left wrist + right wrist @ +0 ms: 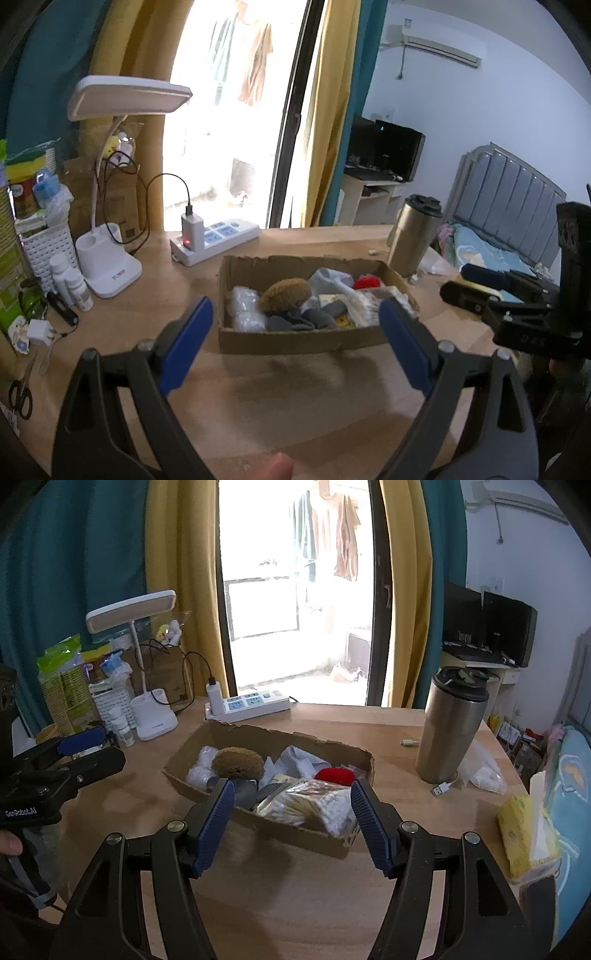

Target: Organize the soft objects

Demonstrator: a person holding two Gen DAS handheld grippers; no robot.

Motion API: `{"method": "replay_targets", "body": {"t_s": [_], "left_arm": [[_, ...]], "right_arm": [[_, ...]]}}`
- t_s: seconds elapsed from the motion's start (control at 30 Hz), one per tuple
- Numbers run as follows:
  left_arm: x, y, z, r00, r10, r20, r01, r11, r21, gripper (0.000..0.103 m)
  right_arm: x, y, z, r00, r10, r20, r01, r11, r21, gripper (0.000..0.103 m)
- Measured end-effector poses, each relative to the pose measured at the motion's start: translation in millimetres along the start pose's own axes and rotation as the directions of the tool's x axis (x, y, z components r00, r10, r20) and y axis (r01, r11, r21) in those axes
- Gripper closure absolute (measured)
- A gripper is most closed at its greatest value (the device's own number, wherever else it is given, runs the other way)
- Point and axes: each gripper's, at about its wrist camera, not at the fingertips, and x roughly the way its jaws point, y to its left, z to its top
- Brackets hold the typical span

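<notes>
A cardboard box (295, 341) sits on the wooden counter (280, 398), about in the middle, a bit closer to the far edge by the window. The box is low and its top edge is torn. It is full of soft things. There is a round brown fuzzy thing (285, 298) near the middle of the box, with a clear crinkly bag (244, 308) beside it at the end nearer the lamp. A gray sock (306, 318) lies at the near wall of the box. A red soft thing (367, 282) peeks out toward the far wall, near the end where the cup stands. A see-through packet (314, 805) fills that end.

The left tool (295, 314) hangs over the near part of the counter, in front of the box. Its two blue fingers (188, 339) stand wide apart and nothing is between them. The right tool (291, 814) is also over the near part of the counter, and its fingers are spread open with nothing in them. Neither tool touches the box.

A white lamp (110, 254) stands near the far left corner of the counter. A white power strip (218, 238) lies along the far edge, behind the box. A tall metal cup (452, 727) stands toward the far right corner. A yellow tissue pack (524, 834) lies at the right edge.
</notes>
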Motion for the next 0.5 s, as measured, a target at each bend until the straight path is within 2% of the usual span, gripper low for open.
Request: {"method": "replay_targets", "body": {"t_s": [0.1,0.37,0.5], "left_arm": [[-11,-4,-5,1.000,-0.006,0.010,0.006,1.000,0.004,0.001],[-41,-9,-16,0.999,0.002,0.045,-0.002,1.000,-0.002,0.001],[-57,-11,-24,0.994,0.080,0.071,-0.079,0.997,-0.018,0.001]], "right_arm": [[-9,4,-4,1.000,0.000,0.009,0.000,1.000,0.000,0.034],[-38,17,-22,0.999,-0.020,0.031,0.020,1.000,-0.008,0.034],[-51,20,-30,0.998,-0.039,0.042,0.039,0.999,-0.007,0.034]]}}
